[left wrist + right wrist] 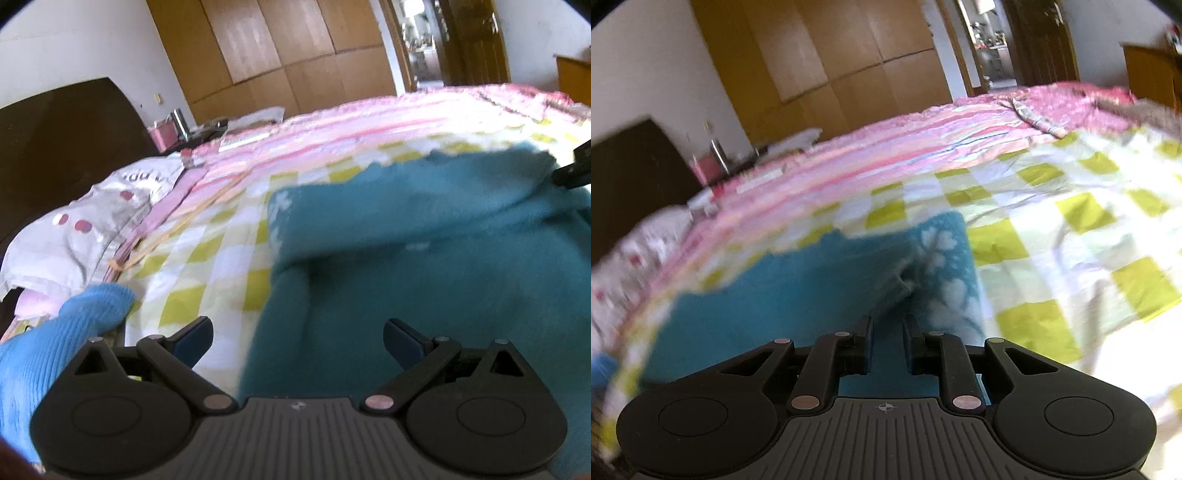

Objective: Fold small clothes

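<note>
A teal garment [424,266] with a pale flower print lies on the green-and-white checked sheet [207,251]. My left gripper [297,341] is open above the garment's near left edge, holding nothing. My right gripper [888,332] is nearly closed on a bunched fold of the same teal garment [812,288], beside its flower print [942,266]. The right gripper's dark tip shows at the right edge of the left wrist view [572,170], on the garment's far corner. Both views are blurred.
A light blue garment [55,343] lies at the near left. A grey pillow with pink dots [92,225] and a pink striped quilt [332,122] lie beyond. A dark headboard [55,147], a wooden wardrobe [277,48] and an open doorway [424,44] stand behind the bed.
</note>
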Motion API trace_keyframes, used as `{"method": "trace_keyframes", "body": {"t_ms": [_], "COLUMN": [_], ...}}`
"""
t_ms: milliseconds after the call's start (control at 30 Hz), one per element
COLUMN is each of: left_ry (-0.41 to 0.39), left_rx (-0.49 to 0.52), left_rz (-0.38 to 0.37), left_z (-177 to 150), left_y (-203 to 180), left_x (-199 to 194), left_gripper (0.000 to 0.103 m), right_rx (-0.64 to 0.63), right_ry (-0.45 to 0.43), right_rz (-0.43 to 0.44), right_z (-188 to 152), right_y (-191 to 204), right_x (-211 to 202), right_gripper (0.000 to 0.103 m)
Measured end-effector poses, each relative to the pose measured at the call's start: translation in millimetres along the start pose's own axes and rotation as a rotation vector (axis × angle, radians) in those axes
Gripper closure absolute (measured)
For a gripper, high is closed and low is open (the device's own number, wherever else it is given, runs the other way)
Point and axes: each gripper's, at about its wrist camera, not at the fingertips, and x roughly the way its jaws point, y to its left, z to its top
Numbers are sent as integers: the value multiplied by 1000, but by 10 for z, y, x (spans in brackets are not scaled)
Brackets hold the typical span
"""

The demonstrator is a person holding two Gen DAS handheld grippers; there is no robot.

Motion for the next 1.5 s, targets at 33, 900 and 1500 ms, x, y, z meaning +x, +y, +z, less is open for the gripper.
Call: {"method": "trace_keyframes", "body": {"t_ms": [33,900,1500], "left_ry": [11,34,164], "left_rx": [7,-15,-30], "left_rz": [3,-35,-149], "left_z": [-28,-690,-1178], "left_y": [2,302,551], "left_x": [-1,-637,-1024], "left_gripper": [0,0,14], "right_rx": [1,-104,-69], "right_ry": [10,31,131], "right_rz": [-2,-1,-3], "right_z": [-13,-982,-1556], "right_y": [-11,-122,-402], "right_x": [-10,-1510,-1949], "right_gripper": [84,77,66]}}
